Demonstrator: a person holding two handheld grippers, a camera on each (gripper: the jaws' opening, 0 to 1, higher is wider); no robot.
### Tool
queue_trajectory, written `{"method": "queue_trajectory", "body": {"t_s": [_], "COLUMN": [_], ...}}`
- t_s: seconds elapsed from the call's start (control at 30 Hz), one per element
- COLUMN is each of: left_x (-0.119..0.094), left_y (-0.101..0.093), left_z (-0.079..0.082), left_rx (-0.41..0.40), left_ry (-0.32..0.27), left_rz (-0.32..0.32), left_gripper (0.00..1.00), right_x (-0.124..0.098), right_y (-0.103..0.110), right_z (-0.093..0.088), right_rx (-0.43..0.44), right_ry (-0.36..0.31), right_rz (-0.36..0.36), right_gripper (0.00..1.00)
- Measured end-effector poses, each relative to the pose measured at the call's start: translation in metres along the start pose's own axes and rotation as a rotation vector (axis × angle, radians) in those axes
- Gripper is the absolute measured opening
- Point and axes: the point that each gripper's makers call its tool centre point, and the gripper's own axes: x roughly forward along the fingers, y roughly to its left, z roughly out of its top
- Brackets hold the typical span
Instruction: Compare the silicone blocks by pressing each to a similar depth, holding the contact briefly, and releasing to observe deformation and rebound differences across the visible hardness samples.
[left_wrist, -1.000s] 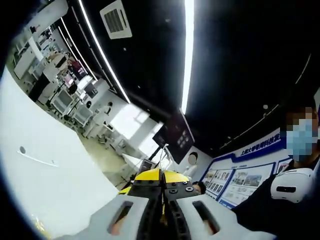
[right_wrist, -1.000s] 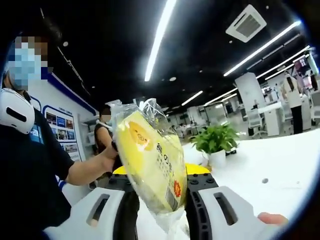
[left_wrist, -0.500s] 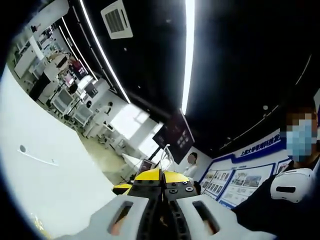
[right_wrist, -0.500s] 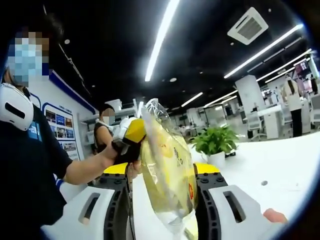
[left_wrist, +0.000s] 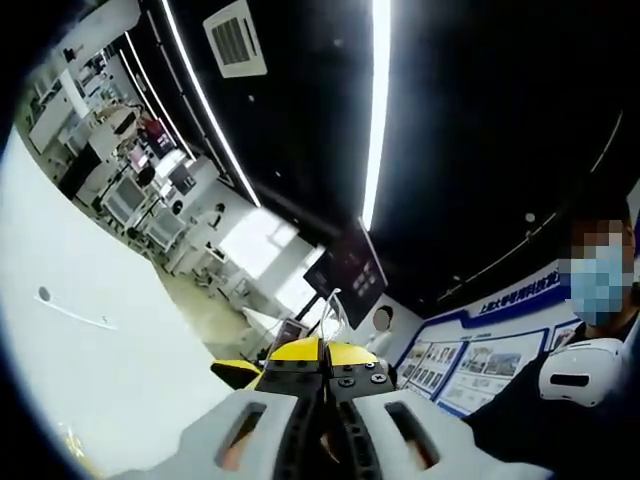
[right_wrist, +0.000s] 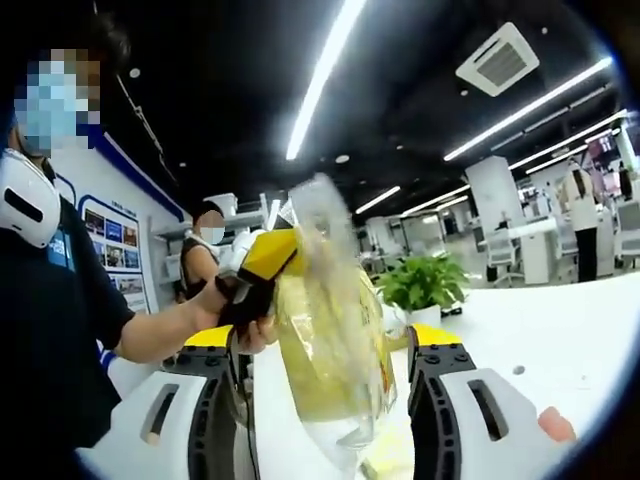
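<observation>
Silicone blocks weren't what sat between your right gripper (right_wrist: 325, 400) jaws; a clear packet w/ yellow contents (right_wrist: 335, 340) hung there, jaws spread wide either side, gripping nothing I could tell; left gripper (left_wrist: 322, 420) was closed, nothing in it, aimed at ceiling; its yellow nose (right_wrist: 268, 255) met packet top; I'd say press slow, square, same depth.

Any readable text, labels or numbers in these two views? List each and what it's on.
None can be read for certain.
Blue wall banner: white characters, too small and blurred.
Wall posters: print too small.
Yellow packet in clear bag: printing blurred.
Wall panels behind the person: too small.
</observation>
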Motion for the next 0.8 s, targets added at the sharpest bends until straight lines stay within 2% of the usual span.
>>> {"method": "queue_trajectory", "body": {"t_s": [0.2, 0.33, 0.63, 0.8], "left_x": [0.0, 0.003, 0.007, 0.008], "left_y": [0.001, 0.001, 0.007, 0.011], "left_z": [-0.001, -0.002, -0.006, -0.011], "left_rx": [-0.003, -0.008, -0.014, -0.02], "left_ry": [0.004, 0.005, 0.012, 0.018], "left_rz": [0.0, -0.003, 0.004, 0.01], "left_gripper": [0.0, 0.0, 0.0, 0.0], "right_x": [-0.005, -0.012, -0.034, -0.049], "right_y": [-0.005, -0.017, -0.025, -0.024], "right_z": [-0.002, -0.008, -0.002, -0.008], "right_rx": [-0.006, -0.046, -0.093, -0.097], "right_ry": [0.004, 0.037, 0.007, 0.022], "right_rz": [-0.031, -0.101, -0.177, -0.197], "right_gripper": [0.7, 0.74, 0.85, 0.84]}}
